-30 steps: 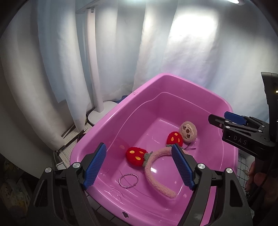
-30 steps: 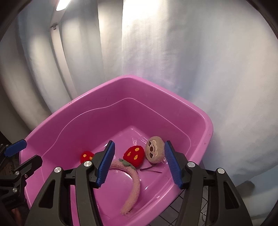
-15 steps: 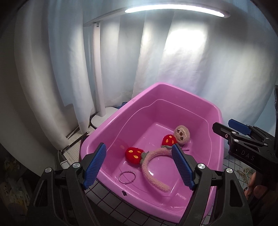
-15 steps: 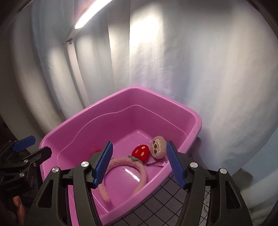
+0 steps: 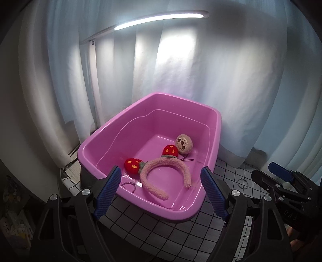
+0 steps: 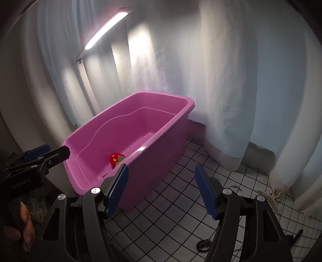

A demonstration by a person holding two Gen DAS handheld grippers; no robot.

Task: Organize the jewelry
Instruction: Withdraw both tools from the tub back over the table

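A pink tub stands on the checked mat. In it lie a fuzzy pink headband with red strawberries, a round plush face clip, a thin hairpin and a metal ring. My left gripper is open and empty, just in front of the tub's near rim. My right gripper is open and empty, to the right of the tub above the mat. A second metal ring and a pearl piece lie on the mat.
White curtains close off the back and right. A desk lamp stands behind the tub at left. A dark hair tie lies on the mat near the front. The mat's left edge runs beside the tub.
Both grippers have pulled back and up from over the tub. The right one has swung right, so the mat with the ring and pearls now shows.
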